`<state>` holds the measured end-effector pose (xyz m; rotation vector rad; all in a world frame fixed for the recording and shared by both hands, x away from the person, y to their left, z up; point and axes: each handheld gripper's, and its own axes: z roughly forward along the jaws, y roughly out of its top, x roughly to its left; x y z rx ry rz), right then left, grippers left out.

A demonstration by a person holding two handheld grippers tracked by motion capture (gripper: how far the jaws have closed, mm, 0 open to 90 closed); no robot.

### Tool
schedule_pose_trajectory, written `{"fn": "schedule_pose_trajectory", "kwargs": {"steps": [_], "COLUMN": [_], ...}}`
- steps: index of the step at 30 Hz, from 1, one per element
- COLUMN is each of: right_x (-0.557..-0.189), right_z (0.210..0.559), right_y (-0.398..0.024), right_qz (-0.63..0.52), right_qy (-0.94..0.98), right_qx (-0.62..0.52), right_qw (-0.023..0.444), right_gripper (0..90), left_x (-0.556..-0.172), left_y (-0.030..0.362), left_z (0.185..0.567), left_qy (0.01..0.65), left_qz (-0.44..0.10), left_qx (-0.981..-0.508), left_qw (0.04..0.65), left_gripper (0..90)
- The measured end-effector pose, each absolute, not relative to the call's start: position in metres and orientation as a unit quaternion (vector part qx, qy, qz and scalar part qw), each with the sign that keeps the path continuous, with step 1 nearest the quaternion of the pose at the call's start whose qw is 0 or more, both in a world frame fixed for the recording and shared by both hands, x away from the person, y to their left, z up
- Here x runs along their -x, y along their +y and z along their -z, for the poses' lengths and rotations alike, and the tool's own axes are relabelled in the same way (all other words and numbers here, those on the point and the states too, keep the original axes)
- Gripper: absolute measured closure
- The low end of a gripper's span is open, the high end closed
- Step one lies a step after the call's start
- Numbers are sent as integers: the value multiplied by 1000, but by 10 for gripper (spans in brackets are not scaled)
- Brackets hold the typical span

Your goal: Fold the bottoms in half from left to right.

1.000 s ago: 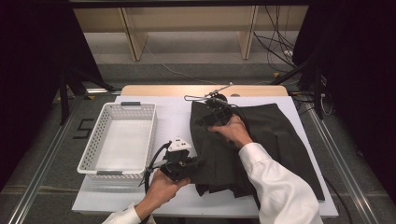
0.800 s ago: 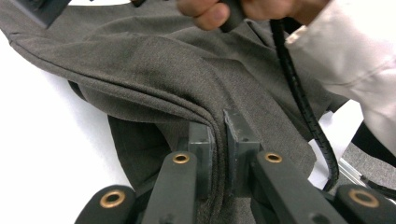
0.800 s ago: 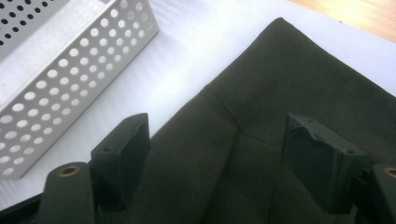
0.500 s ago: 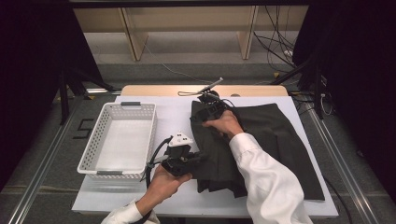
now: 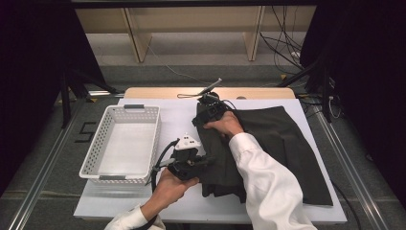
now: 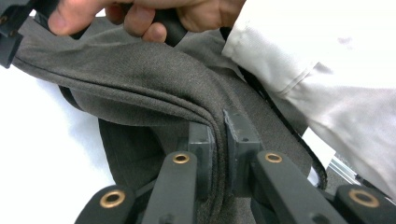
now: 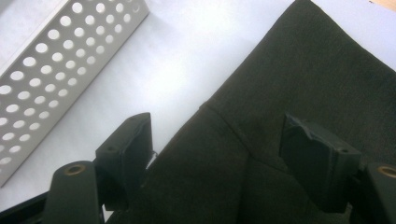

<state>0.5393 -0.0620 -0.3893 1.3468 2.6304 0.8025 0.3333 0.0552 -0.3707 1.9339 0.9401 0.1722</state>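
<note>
A dark grey garment (image 5: 282, 143) lies spread over the right half of the white table (image 5: 174, 120). My left gripper (image 5: 205, 163) is at the garment's near left edge. In the left gripper view its jaws are shut on a folded edge of the cloth (image 6: 140, 88), and the gripper (image 6: 218, 128) lifts that fold slightly. My right gripper (image 5: 203, 115) hovers at the garment's far left corner. In the right gripper view it (image 7: 224, 140) stands wide open with the cloth's edge (image 7: 289, 93) between the jaws. They have just been closing a little, and the pads are clear of the cloth.
An empty white perforated basket (image 5: 95, 148) stands on the left of the table, and its wall (image 7: 56, 60) shows in the right gripper view. Bare table lies between basket and garment. Wooden shelving and cables sit beyond the far edge.
My right hand has moved left and farther away along the garment to its far left corner. The left gripper has kept still with the fold in it.
</note>
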Motion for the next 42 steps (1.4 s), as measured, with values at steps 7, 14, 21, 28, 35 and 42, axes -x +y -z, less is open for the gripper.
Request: {"fn": "schedule_pose_trajectory", "kwargs": {"steps": [7,14,21,28,35,42], "right_x": [-542,-541,-537,-530,-517,-504], "right_z": [390,387,378,353,324,301], "right_y": [-61,-65,-78,-105,-142,-197], "right_qz": [-257,-262,-259,-280,-289,-306], "right_qy": [860,860,863,852,839,817], "right_qx": [-439,-436,-431,-434,-444,-466], "right_qw": [38,37,52,85,120,148], "right_gripper": [400,677,869,875,875,875], "left_x": [-332,-333,-333,-331,-331,-335], "left_y": [54,55,53,43,19,-16], "left_z": [369,369,368,360,349,332], "left_qy": [382,382,376,365,352,336], "left_qz": [-69,-67,-64,-54,-27,-1], "left_qx": [-790,-788,-791,-788,-782,-777], "left_qw": [476,478,479,493,514,532], "left_gripper": [822,822,822,822,821,821]}}
